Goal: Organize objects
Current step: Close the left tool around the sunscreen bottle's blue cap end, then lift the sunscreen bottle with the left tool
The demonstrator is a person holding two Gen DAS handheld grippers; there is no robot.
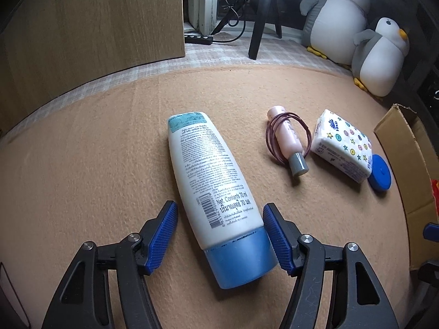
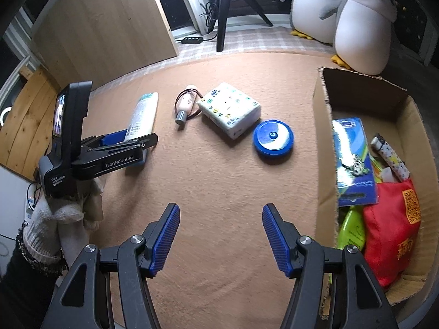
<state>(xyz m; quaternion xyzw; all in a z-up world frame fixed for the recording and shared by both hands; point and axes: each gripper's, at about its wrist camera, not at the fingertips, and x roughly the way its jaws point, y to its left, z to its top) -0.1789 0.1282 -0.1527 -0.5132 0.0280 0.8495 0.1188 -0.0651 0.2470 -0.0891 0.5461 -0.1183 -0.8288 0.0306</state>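
Note:
A white lotion bottle with a blue cap lies on the tan mat, its cap end between the jaws of my left gripper. The right pad sits against the cap, while the left pad stands apart from the bottle, so the gripper is open. The right wrist view shows the same bottle and the left gripper, held by a gloved hand. My right gripper hangs open over bare mat. Further back lie a small pink bottle inside a wire loop, a tissue pack and a blue round lid.
A cardboard box at the right holds a blue packet, a red pouch, a green bottle and a lighter. Two plush penguins, a black tripod and a wooden panel line the back.

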